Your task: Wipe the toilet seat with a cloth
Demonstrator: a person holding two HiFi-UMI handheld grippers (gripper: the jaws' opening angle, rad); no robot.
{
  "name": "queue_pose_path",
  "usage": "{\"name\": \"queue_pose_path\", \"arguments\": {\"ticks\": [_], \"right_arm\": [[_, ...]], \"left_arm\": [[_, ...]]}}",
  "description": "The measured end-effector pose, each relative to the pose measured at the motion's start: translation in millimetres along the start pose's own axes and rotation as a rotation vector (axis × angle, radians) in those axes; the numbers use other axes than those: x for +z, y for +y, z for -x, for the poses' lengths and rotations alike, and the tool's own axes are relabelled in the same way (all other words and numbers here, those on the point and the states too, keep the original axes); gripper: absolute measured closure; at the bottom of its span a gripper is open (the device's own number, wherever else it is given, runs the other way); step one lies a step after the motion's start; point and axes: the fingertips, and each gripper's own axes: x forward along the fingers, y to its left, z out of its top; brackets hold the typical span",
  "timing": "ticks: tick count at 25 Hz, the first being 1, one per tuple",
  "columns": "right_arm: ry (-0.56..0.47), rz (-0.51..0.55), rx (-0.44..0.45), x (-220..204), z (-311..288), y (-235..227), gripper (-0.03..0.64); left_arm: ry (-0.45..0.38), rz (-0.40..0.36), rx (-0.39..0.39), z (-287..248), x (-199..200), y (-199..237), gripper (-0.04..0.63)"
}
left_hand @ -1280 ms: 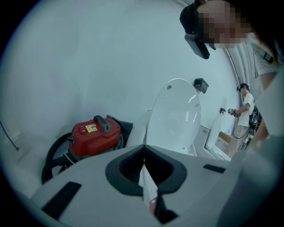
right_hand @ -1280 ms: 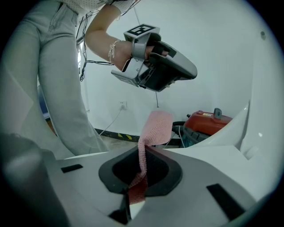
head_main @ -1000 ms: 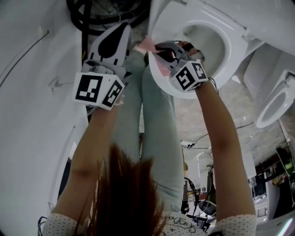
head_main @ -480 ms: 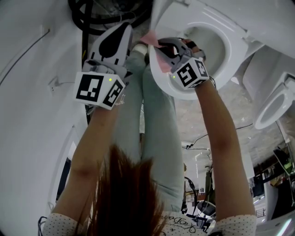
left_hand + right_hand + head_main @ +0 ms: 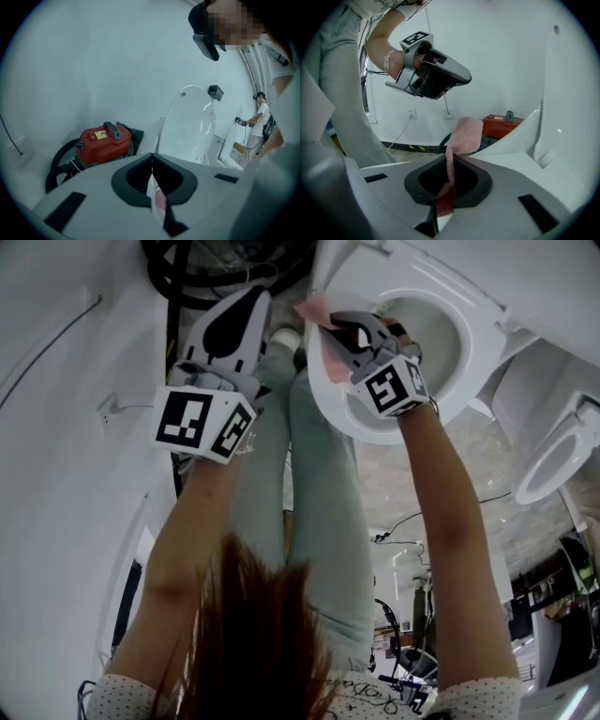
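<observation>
- Pinching a pink knitted cloth, the right gripper has its jaws closed tight on it. A narrow strip runs down between the jaws, and a loose flap stands out past the tips.
- From the head view, the cloth sits at the near rim of the white toilet seat. The gripper's body covers the spot, so I cannot tell whether the cloth presses on the rim or hangs just above it.
- The cloth looks soft, light and limp, so it will likely fold or bunch when dragged. The free flap is the part that should meet the seat, with the hold kept on the gathered strip.
- The seat looks hard, smooth and glossy, so the cloth should slide over it easily without needing much pressure.
- The left gripper has its jaws pressed together with nothing at the tips. It is held off to the side, apart from the toilet.
- Low in the slit between the left jaws there is a pale pinkish sliver that I cannot identify.
- The far side of the seat is cut off by the frame edge, and the person's hair and arms fill the lower head view.
</observation>
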Motion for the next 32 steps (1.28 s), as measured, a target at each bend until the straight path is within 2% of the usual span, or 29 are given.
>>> {"name": "queue_pose_path", "arguments": {"ticks": [32], "right_arm": [[0.013, -0.11, -0.185, 1, 7, -64, 0.592]], "left_arm": [[0.041, -0.016, -0.054, -25, 5, 8, 0.591]]}}
